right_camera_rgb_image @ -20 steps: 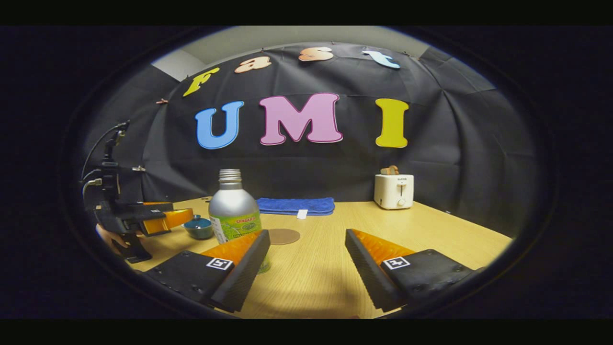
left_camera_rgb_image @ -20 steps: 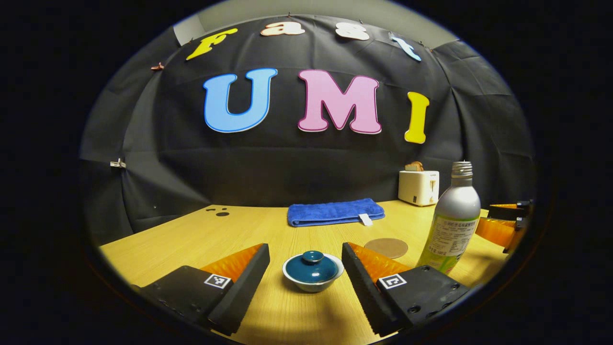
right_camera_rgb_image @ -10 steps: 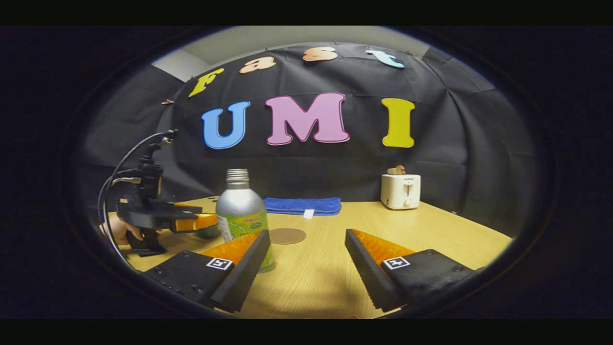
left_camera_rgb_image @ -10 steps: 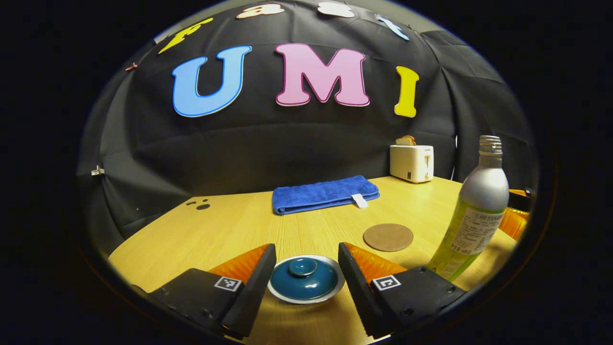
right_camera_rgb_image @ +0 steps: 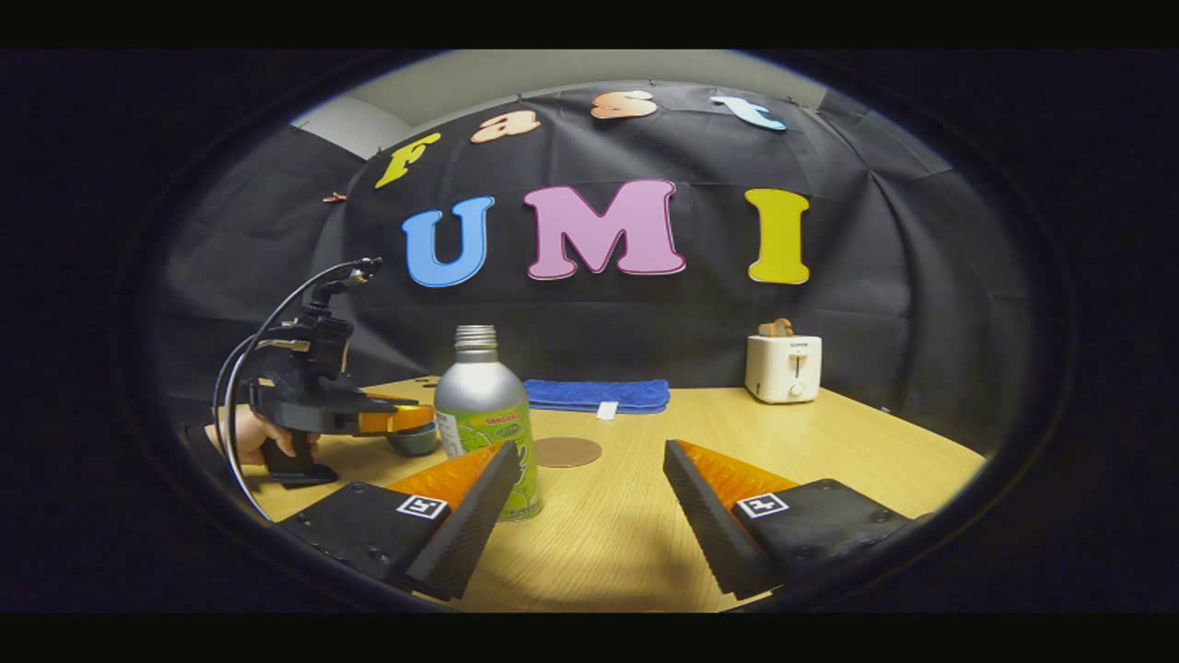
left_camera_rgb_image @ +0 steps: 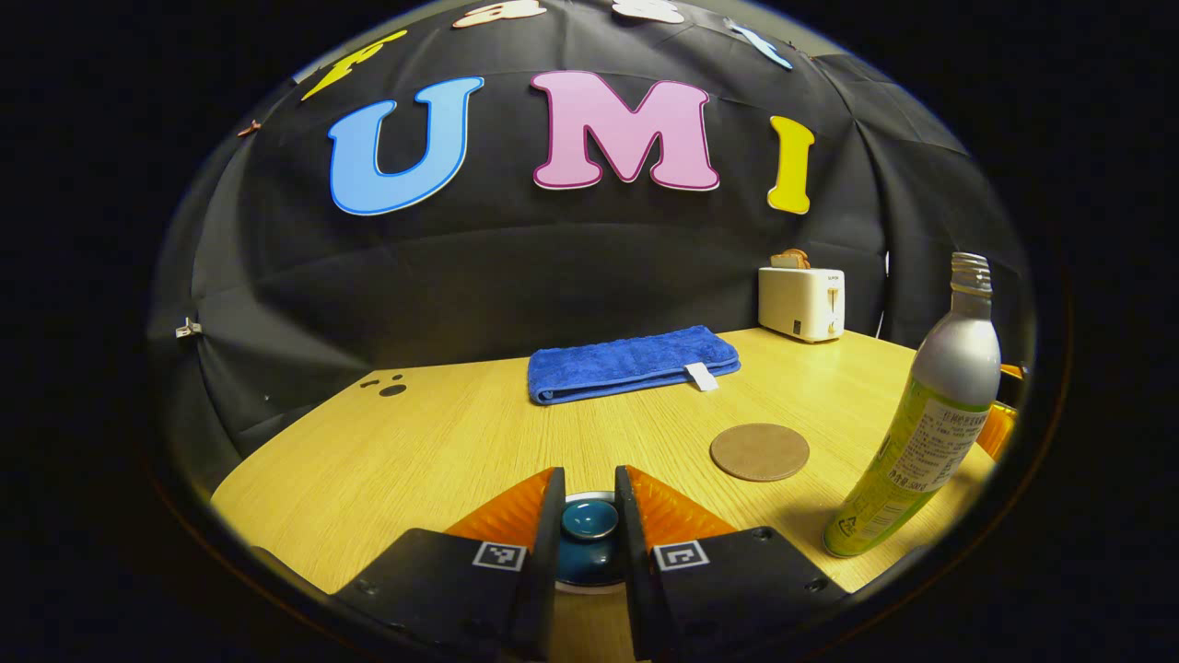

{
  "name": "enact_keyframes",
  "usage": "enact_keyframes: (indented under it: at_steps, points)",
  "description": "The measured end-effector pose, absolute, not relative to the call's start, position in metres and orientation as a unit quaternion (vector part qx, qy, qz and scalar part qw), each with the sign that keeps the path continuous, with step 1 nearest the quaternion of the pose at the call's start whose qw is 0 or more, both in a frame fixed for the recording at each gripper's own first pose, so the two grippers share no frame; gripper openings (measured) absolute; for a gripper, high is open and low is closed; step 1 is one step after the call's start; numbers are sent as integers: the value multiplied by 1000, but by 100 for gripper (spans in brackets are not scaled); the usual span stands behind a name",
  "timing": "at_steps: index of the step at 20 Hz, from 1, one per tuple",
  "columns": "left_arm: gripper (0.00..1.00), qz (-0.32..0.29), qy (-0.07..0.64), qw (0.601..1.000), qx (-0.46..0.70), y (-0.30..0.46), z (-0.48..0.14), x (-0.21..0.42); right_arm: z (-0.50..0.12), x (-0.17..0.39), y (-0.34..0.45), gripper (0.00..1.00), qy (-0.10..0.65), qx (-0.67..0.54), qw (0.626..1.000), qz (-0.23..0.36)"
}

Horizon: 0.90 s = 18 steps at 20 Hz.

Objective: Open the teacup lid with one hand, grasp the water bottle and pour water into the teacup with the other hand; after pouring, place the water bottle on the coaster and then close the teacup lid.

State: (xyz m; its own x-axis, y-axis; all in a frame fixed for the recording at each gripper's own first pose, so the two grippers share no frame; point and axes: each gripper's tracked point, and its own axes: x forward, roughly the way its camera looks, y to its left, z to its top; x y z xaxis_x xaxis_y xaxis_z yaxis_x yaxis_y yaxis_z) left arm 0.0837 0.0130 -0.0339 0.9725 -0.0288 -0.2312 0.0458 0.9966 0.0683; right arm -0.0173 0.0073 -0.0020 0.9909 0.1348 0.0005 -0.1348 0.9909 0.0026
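Left hand-held gripper [left_camera_rgb_image: 589, 516] pinching teacup lid [left_camera_rgb_image: 589, 519] — wooden table [left_camera_rgb_image: 442, 442].

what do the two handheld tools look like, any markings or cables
The left tool and right tool each have two wedge-shaped fingers with ribbed inner faces, mounted on flat screwed plates. Each finger carries a small square black-and-white marker tag. In the right gripper view, the left tool shows a dark pistol-style handle in a hand, with thin cables looping from a short top mast.

Right gripper [right_camera_rgb_image: 589, 525] has black bodies with square coded tags (ribbed faces); left gripper [right_camera_rgb_image: 391, 421] trails cables.
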Motion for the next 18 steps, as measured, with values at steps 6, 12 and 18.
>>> enact_keyframes:
  at_steps: [6, 12, 18]
  points:
    - [32, -6, 43, 999, 21, 20, -9, 71, -2, -34, 18, 98, 0, 1, 997, 75]
    - [32, -10, 2, 1000, 1, 37, -2, 36, -5, -27, 54, 98, 5, -1, 996, 89]
    - [32, -10, 0, 1000, 1, 66, -2, 13, -7, -5, 83, 98, 3, 0, 996, 91]
